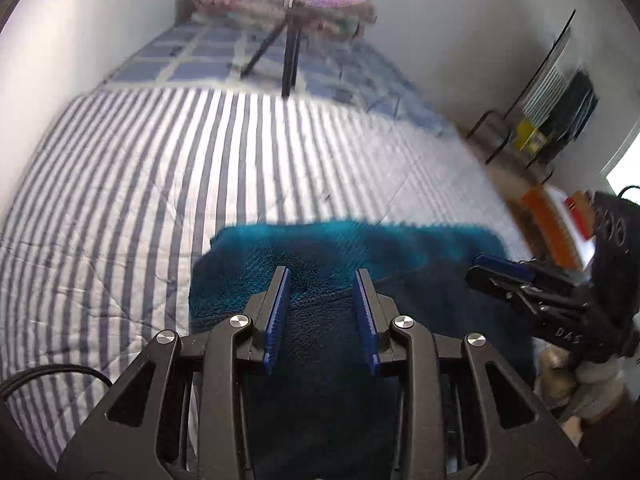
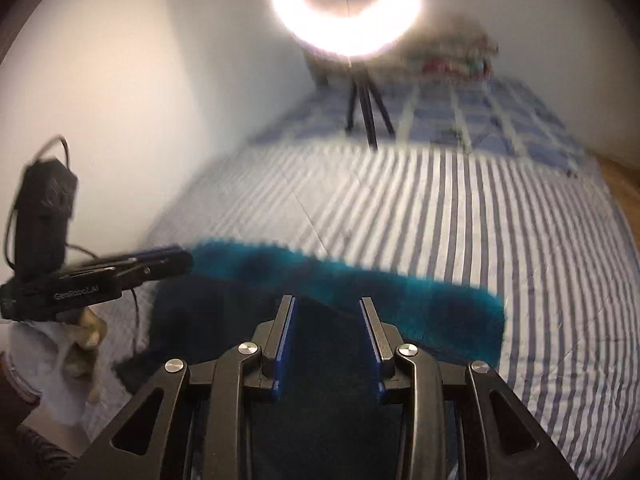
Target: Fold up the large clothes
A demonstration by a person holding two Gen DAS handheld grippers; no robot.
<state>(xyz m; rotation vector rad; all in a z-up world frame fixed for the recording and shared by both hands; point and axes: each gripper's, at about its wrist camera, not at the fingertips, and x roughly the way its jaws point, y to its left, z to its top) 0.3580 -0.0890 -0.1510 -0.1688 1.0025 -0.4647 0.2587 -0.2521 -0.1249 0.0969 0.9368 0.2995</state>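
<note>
With both the left tool point(image 1: 323, 276) and right tool point(image 2: 328, 304) open over the teal garment point(image 1: 360, 240) on the bed point(image 1: 120, 184), each should pinch a matching edge corner before lifting evenly.

— What was seen on the bed?
— A striped sheet point(image 1: 160, 184) was spread; a checked blanket point(image 2: 480, 116) lay beyond.
— And lighting?
— A ring light point(image 2: 346, 4) was mounted on a tripod point(image 2: 366, 112).
</note>
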